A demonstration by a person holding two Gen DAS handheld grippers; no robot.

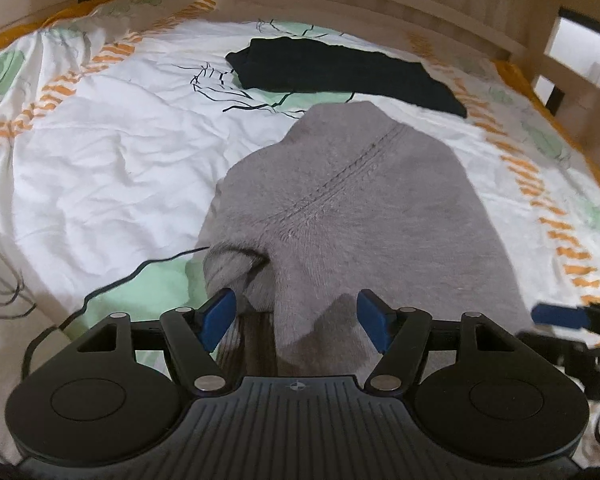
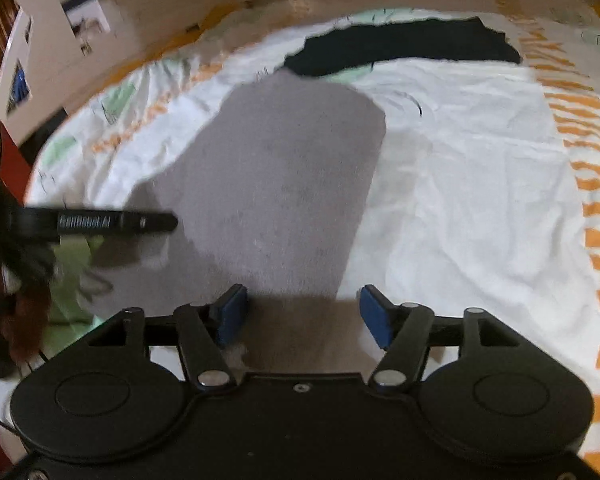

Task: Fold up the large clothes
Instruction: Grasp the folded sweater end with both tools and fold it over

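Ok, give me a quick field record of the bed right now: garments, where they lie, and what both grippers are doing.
surface: bed with a white patterned duvet
grey sweater: partly folded, lying mid-bed, its near edge between the left gripper's fingers
black garment: folded, lying beyond the grey one near the wooden bed frame
left gripper: jaws apart, pads not pressing on the cloth
right gripper: jaws apart, at the sweater's near edge, nothing gripped
blur: right wrist view is smeared, fine detail unclear

Grey knit garment (image 1: 348, 208) folded on bedspread (image 1: 100, 160)
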